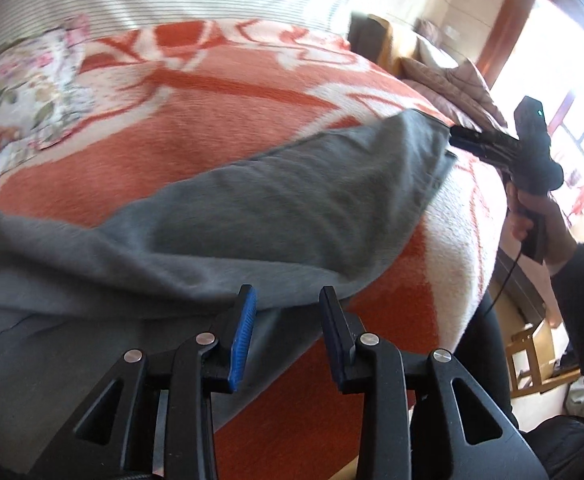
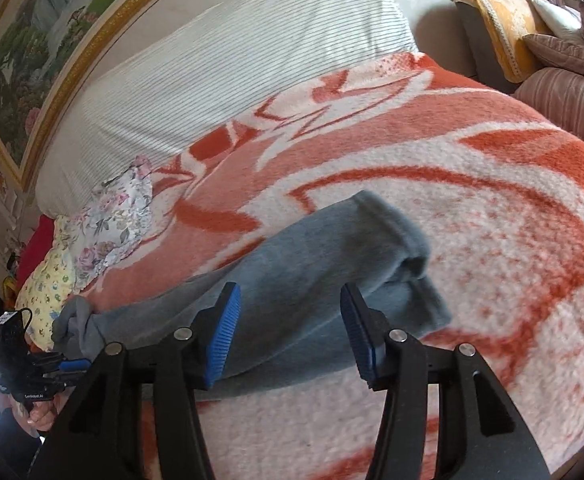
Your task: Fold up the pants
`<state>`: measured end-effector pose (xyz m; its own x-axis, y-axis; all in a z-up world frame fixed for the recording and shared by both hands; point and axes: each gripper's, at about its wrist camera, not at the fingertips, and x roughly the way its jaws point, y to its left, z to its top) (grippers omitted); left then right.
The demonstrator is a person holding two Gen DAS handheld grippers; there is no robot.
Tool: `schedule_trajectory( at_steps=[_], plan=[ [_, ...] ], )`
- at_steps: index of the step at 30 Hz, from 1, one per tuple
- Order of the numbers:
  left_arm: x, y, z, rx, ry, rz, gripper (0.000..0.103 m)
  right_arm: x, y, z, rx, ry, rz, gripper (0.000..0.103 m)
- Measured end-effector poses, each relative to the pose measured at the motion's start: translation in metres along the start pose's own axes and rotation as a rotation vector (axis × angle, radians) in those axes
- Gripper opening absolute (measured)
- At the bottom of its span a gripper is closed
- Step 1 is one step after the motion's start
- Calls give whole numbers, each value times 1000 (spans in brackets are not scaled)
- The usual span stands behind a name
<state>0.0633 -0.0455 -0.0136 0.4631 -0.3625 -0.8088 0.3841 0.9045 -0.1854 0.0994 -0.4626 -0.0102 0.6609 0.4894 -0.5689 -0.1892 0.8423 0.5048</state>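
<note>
Left gripper (image 1: 288, 328) and right gripper (image 2: 290, 332): jaws parted, grasping nothing. Grey pants (image 2: 292, 256) lying folded lengthwise, slightly rumpled, across orange-and-white blanket (image 2: 471, 200).

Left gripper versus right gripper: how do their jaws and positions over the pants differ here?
The left gripper shows a narrower gap than the right gripper. The left sits at the edge of the grey pants, the right over the leg near its cuff. Both are open with blue pads, gripping no cloth.

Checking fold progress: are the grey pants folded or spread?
Folded lengthwise: the grey pants lie as one long strip on the blanket, leg cuffs stacked.
</note>
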Motion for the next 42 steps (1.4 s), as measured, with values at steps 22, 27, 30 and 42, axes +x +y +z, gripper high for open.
schedule_trajectory(
  at_steps=[22, 27, 30, 42],
  plan=[
    [-129, 199, -47, -431, -212, 189, 42, 130, 217, -49, -186, 291, 334, 55],
    [-152, 231, -54, -474, -238, 227, 51, 152, 254, -51, -212, 329, 370, 55],
    [-162, 249, -56, -495, -251, 240, 53, 167, 274, -52, -235, 352, 378, 55],
    [-164, 324, -44, -560, -202, 261, 63, 213, 304, -55, -224, 443, 401, 55]
  ],
)
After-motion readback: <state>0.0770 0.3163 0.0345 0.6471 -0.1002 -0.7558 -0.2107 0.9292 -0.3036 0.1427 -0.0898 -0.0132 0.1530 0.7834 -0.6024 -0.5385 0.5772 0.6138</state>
